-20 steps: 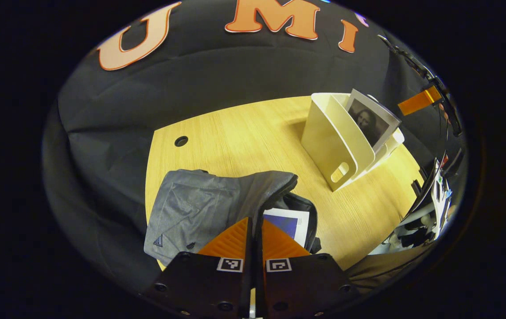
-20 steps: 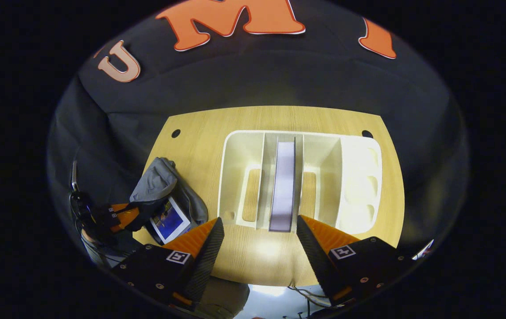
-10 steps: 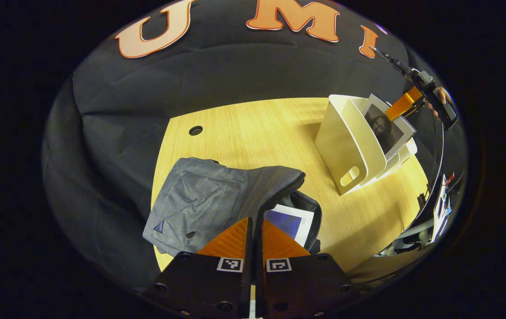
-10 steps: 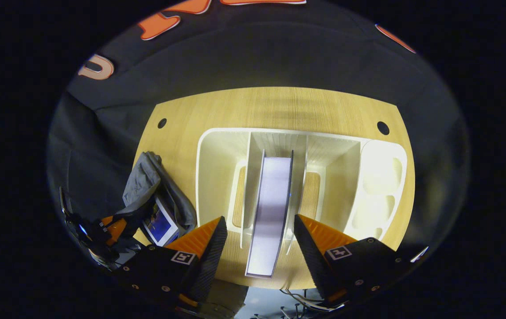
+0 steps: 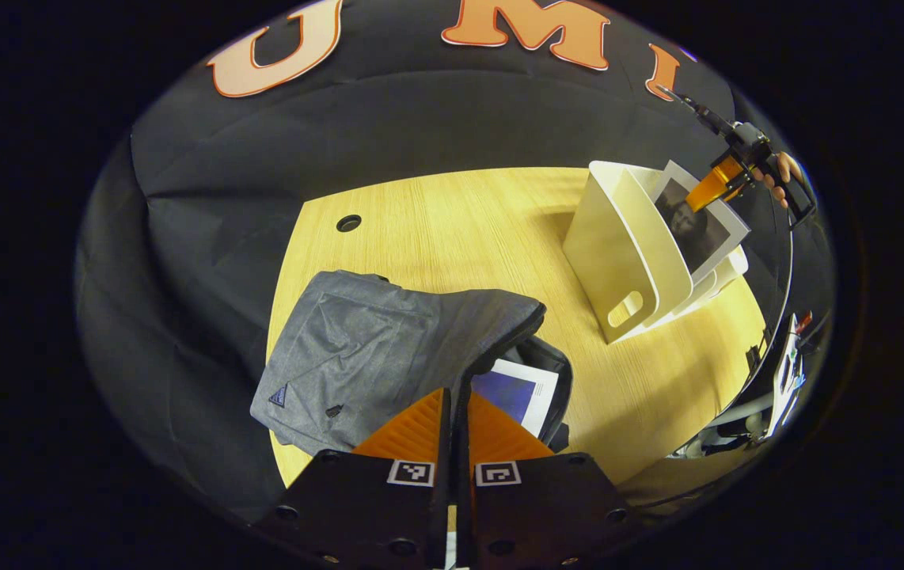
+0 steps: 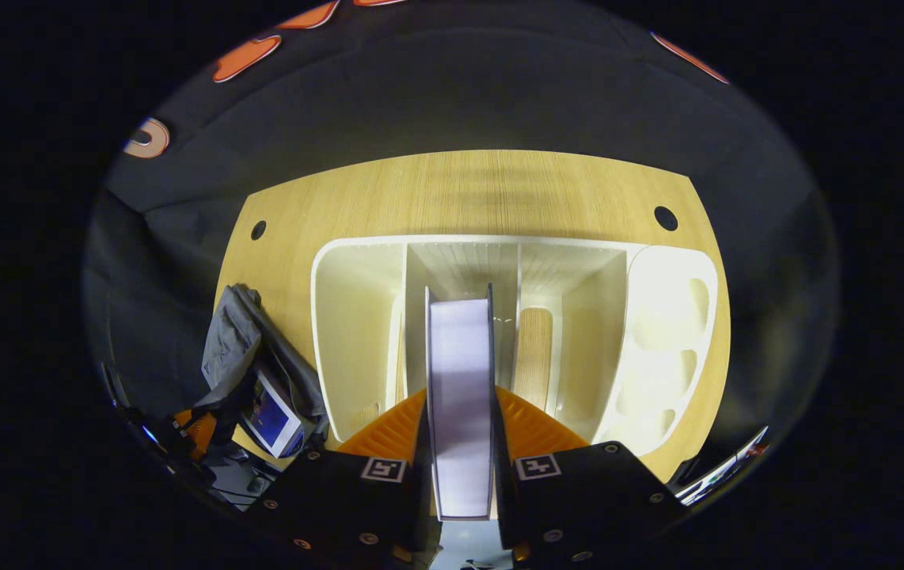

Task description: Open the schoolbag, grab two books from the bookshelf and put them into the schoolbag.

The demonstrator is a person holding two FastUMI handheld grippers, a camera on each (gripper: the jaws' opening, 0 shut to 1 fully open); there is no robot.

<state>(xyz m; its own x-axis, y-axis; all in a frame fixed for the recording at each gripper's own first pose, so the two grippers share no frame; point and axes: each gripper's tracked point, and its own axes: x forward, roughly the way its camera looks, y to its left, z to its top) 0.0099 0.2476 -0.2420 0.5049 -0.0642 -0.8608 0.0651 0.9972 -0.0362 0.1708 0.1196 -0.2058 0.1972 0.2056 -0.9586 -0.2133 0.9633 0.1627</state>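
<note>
The grey schoolbag (image 5: 373, 348) lies open on the wooden table (image 5: 436, 229), with a blue-covered book (image 5: 517, 392) inside its mouth. My left gripper (image 5: 458, 400) is shut on the bag's raised rim, holding the mouth open. A white bookshelf (image 6: 357, 317) stands upright, and a second book (image 6: 458, 348) sits in its middle slot. My right gripper (image 6: 460, 393) is shut on that book's near edge. In the left gripper view, the right gripper (image 5: 725, 178) pinches the picture-covered book (image 5: 697, 229) at the top of the bookshelf (image 5: 618, 253).
The bookshelf's other slots stand empty, with a holed pen tray (image 6: 670, 324) on its right end. Round cable holes (image 6: 665, 218) (image 5: 348, 222) sit near the table's far edge. The schoolbag (image 6: 250, 364) lies left of the shelf. Equipment (image 5: 784, 380) stands beyond the table's right edge.
My right gripper moved forward over the book in the shelf and went from open to shut on it. The left gripper stayed shut at the bag, barely moving.
</note>
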